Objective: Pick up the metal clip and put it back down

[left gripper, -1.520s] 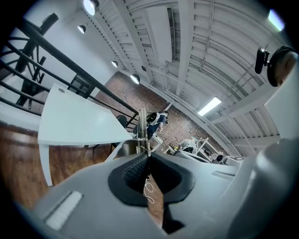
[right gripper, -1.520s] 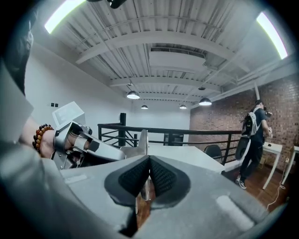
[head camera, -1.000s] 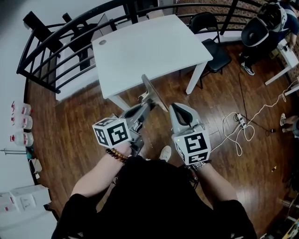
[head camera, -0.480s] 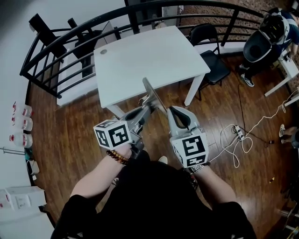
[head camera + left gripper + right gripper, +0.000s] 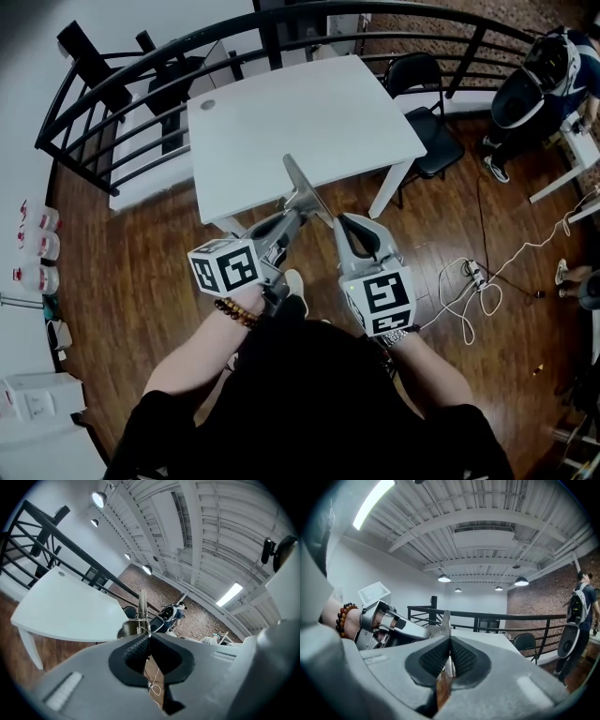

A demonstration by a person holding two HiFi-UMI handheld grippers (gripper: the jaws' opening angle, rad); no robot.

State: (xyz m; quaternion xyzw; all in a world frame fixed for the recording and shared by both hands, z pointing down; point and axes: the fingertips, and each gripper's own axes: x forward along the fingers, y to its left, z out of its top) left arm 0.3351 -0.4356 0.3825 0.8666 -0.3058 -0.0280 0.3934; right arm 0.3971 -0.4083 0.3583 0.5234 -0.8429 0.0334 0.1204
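Near table (image 5: 309, 112), metal clip (image 5: 306, 187) aloft

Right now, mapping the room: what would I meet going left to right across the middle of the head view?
Plastic bottles → left hand-held gripper → right hand-held gripper → white cable.

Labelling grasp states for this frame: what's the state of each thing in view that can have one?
Flat silver metal clip: held in the air, clear of the table.
Left gripper: shut on the clip.
Right gripper: shut on the clip.
White rectangular table: upright, clip not on it.
Black chair: upright, nobody seated.
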